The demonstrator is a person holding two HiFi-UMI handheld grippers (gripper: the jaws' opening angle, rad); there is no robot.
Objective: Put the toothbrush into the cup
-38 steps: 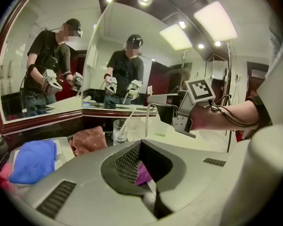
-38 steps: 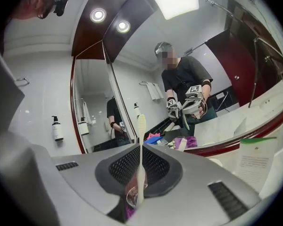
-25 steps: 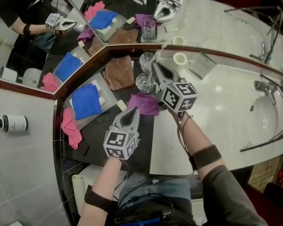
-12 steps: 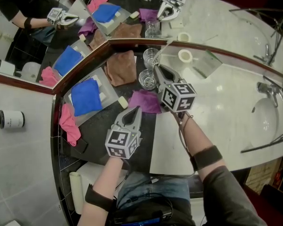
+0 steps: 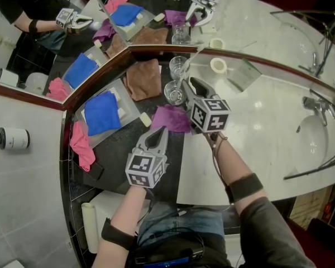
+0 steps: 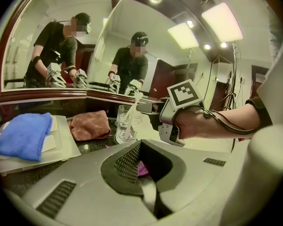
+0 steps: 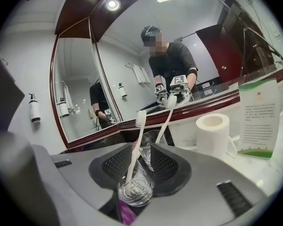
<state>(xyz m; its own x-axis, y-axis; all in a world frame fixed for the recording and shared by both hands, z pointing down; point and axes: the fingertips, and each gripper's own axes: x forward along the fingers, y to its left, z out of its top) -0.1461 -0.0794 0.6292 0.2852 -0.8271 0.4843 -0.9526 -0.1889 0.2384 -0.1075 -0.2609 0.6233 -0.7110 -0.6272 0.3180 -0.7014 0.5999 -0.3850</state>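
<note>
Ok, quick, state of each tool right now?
Left tool: shut, empty.
Right tool: just opened; toothbrush stands loose between its jaws, in the cup.

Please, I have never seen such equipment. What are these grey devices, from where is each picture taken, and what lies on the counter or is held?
No robot: a person holds a two-jaw gripper in each hand. The head view looks down from the person's head; each gripper view looks along its own jaws. On the counter lie a blue towel on a tray, a brown cloth and a paper roll. The toothbrush stands in the cup. The jaws of the right gripper have just been opening and stand apart around it. The left gripper is shut and empty.
</note>
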